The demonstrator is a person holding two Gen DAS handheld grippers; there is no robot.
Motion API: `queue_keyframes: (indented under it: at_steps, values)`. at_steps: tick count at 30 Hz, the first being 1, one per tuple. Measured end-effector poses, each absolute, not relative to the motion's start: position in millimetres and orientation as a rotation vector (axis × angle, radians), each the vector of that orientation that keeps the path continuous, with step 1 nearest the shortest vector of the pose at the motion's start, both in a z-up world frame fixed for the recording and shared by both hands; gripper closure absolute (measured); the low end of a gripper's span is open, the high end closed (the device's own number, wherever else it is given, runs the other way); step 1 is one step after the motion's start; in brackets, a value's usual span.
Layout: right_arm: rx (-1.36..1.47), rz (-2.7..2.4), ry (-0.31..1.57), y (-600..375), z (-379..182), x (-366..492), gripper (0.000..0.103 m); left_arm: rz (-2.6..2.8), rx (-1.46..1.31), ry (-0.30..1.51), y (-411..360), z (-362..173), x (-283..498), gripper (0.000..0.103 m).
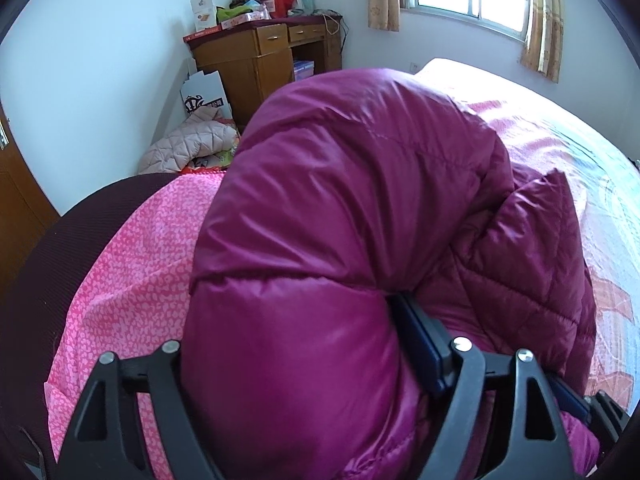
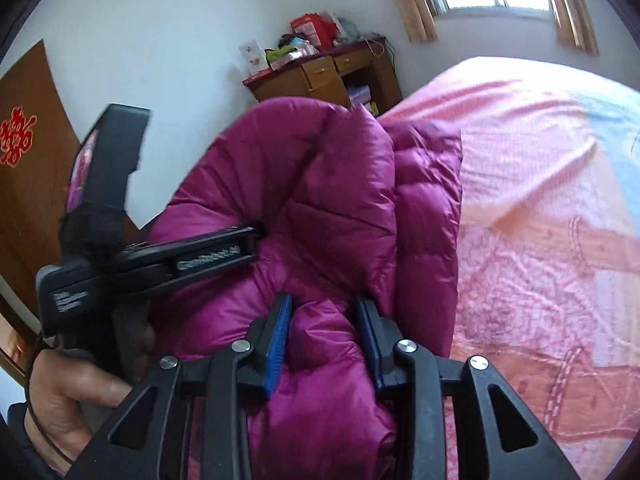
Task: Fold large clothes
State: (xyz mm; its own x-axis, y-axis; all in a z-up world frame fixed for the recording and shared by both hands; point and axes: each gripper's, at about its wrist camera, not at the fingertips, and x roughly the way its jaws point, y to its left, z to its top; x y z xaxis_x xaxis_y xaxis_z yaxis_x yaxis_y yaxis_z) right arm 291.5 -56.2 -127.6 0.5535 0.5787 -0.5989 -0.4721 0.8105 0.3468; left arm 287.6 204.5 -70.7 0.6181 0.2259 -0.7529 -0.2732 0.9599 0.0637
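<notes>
The left hand-held gripper (image 1: 296, 364) stands with its jaws wide apart, a fat roll of the magenta down jacket (image 1: 360, 208) bulging between them. One blue pad (image 1: 424, 352) lies against the fabric, but the other finger is hidden behind the bulge, so I cannot tell whether it truly grips. The jacket lies bunched on the bed (image 1: 560, 152), over the pink spotted cover (image 1: 132, 264) near the bed's edge.

To the right, the right hand-held gripper (image 2: 324, 344) is clamped on a puffy fold of the same jacket, the stuffing squeezed up between its blue pads (image 2: 280, 340).

This looks like a light, airy, springy garment with a slick shell. It will likely balloon back out of a fold and may slide through a shallow pinch. I would take it at a seam, hem or cuff, where the filling is thin, rather than across a fat baffle.
</notes>
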Motion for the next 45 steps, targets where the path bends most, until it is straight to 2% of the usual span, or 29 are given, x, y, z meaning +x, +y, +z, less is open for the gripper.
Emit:
queue_keyframes:
  at_steps: [8, 14, 17, 18, 19, 23, 30, 35, 37, 39, 45]
  values:
    - [0.118, 0.611, 0.740, -55.4, -136.5, 291.3, 0.069, 0.289, -0.057, 0.890, 207.7, -70.9, 295.3, 0.017]
    - [0.098, 0.601, 0.702, -54.7, -127.0, 271.2, 0.065, 0.270, -0.034, 0.833, 202.3, -50.1, 255.1, 0.016]
    - [0.102, 0.563, 0.688, -65.0, -116.2, 249.8, 0.047, 0.284, 0.004, 0.786, 197.9, -40.4, 225.6, 0.011]
    - [0.097, 0.535, 0.687, -69.2, -112.6, 242.3, 0.034, 0.294, 0.025, 0.766, 194.7, -37.2, 214.0, 0.010]
    - [0.103, 0.524, 0.685, -74.2, -109.5, 235.3, 0.029, 0.302, 0.043, 0.748, 191.6, -34.4, 202.6, 0.007]
    - [0.169, 0.555, 0.662, -99.2, -102.2, 202.1, 0.029, 0.318, 0.098, 0.696, 184.2, -24.7, 160.1, 0.001]
    - [0.202, 0.496, 0.636, -123.4, -76.3, 148.9, 0.029, 0.325, 0.069, 0.629, 184.8, -2.1, 102.2, 0.000]
    - [0.212, 0.476, 0.542, -137.4, -36.2, 112.2, 0.028, 0.338, 0.053, 0.536, 181.9, 23.8, 70.5, 0.000]
    - [0.213, 0.461, 0.482, -138.1, -18.2, 99.2, 0.020, 0.330, 0.053, 0.494, 180.8, 34.3, 58.3, 0.000]
    - [0.216, 0.458, 0.432, -139.3, -5.4, 89.7, 0.018, 0.331, 0.060, 0.474, 179.6, 42.4, 52.3, 0.000]
    - [0.192, 0.433, 0.310, -134.8, 13.4, 70.5, 0.017, 0.312, 0.066, 0.428, 173.0, 52.6, 43.3, 0.000]
